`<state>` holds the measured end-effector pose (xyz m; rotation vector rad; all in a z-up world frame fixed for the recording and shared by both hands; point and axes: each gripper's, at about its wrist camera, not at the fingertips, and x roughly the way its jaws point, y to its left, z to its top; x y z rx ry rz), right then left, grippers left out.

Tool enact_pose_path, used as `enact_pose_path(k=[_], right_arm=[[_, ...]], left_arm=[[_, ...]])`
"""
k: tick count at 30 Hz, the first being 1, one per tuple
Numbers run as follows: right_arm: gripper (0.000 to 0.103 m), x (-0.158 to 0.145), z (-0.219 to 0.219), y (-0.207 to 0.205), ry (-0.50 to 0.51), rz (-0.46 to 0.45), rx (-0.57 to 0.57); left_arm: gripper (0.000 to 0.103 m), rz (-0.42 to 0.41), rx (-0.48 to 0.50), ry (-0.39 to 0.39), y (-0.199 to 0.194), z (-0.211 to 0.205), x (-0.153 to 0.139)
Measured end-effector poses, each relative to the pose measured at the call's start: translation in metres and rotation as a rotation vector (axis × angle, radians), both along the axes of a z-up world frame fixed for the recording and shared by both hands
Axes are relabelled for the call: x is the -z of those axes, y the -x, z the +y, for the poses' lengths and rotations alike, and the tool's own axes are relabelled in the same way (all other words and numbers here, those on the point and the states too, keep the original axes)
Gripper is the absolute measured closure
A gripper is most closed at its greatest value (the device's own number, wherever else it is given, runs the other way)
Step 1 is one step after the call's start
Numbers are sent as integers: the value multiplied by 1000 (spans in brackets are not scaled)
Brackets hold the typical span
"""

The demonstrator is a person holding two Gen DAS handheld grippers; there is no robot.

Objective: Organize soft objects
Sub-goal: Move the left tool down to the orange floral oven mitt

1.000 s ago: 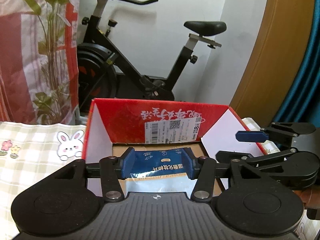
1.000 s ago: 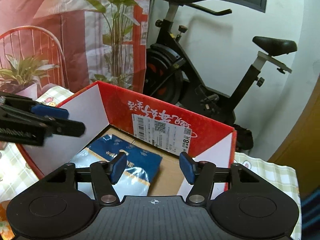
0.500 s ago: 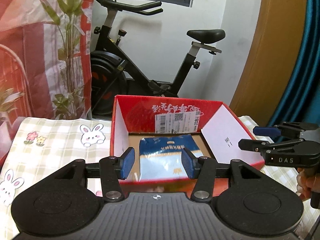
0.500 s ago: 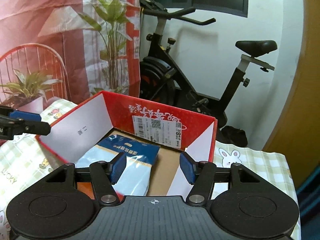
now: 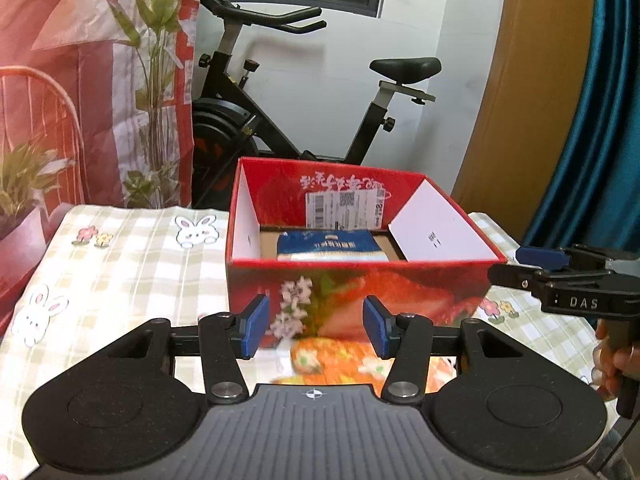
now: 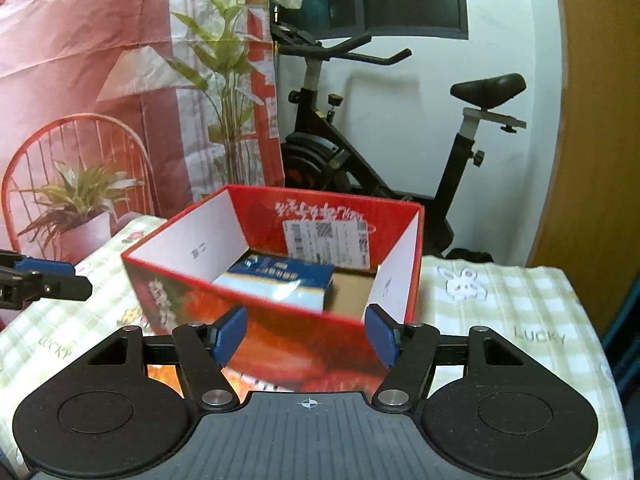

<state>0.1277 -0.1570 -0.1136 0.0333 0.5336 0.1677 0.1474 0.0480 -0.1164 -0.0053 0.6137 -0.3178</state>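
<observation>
- A blue-and-white soft packet (image 5: 330, 245) lies flat on the floor of the red box (image 5: 360, 280), toward the box's far wall and just below the white shipping label (image 5: 344, 210) stuck there.
- The red box stands open-topped on the desk (image 5: 120, 264), which wears a checked cloth with rabbits and flowers; the box's white inner flaps lean outward at both sides.
- The left gripper (image 5: 314, 326) hangs in front of the box's near wall, its blue-padded jaws spread with nothing between them.
- The right gripper (image 6: 306, 334) also sits before the box's near wall, off its right corner; its jaws stand apart and empty, having just been opening wider.
- A hand (image 5: 612, 356) grips the right gripper's handle, to the right of the box.
- Behind the box stands a black exercise bike (image 5: 304, 120), with a red printed curtain (image 5: 80, 80) behind the box to its left.
</observation>
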Motion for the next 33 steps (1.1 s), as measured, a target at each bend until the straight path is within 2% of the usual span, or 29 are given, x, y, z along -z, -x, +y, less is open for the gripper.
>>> enact_pose_path(k=[2,6,13,18,27,33], right_arm=[[34,5,3,8,-2,6,-3],[11,13,9,24,-13,-1,12],[0,26,17,44,-1,-15,43],[1,39,18,54,6,-3,44],[1,71,17,70,-2,77,34],[1,75,19,71,-24,90,11]], left_arm=[[49,7,-4,4,6,0,6],[49,13,-11,-3,17,-1,15],[49,10,-23,-9,34,0,24],[49,26,-33,4,46,0,30],[49,90,-48,44,57,9,47],[49,125,-41,56,57,9,58]])
